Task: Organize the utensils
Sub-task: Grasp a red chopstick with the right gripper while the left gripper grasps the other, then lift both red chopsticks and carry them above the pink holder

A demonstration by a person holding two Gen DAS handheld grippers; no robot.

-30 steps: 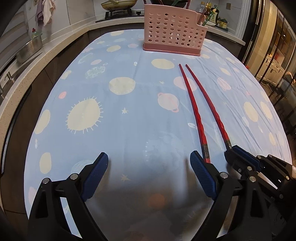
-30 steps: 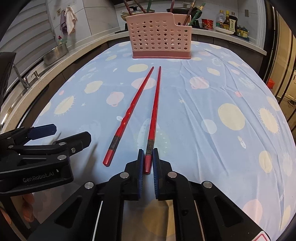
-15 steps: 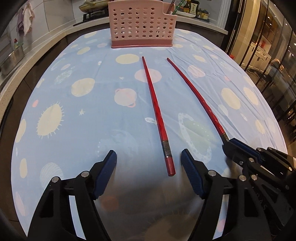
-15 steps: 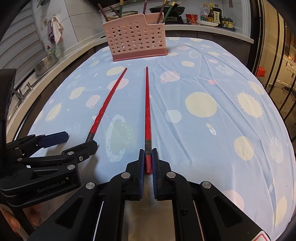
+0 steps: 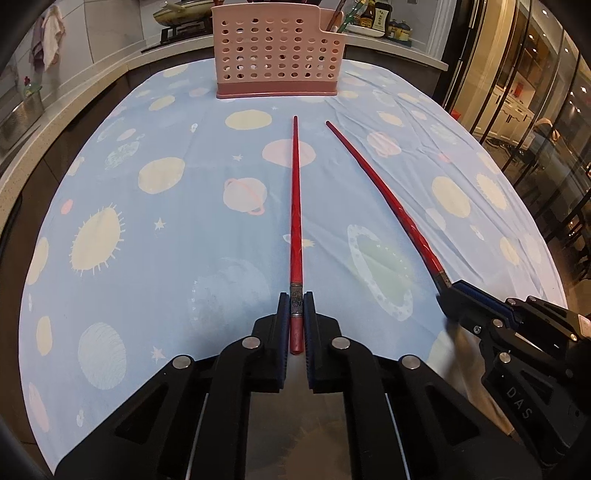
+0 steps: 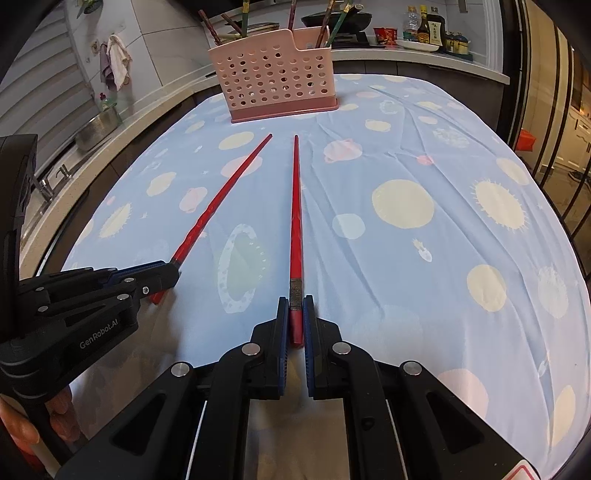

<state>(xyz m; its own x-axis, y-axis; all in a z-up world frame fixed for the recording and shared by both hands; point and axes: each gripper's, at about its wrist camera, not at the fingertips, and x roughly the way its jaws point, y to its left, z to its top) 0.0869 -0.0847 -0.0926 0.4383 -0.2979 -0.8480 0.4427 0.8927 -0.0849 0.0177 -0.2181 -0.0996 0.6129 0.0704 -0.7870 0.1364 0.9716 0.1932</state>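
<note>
The fingers of the left gripper (image 5: 295, 317) have just been closing and now clamp the butt of one red chopstick (image 5: 295, 206), while the right gripper (image 6: 295, 317) pinches the other chopstick (image 6: 294, 206) alike. Both should probably lift evenly, tips clear of the space-print tablecloth (image 5: 166, 236), toward the far pink perforated utensil holder (image 5: 277, 59). A kitchen counter (image 6: 424, 59) with sauce bottles (image 6: 424, 26) lies behind.
</note>
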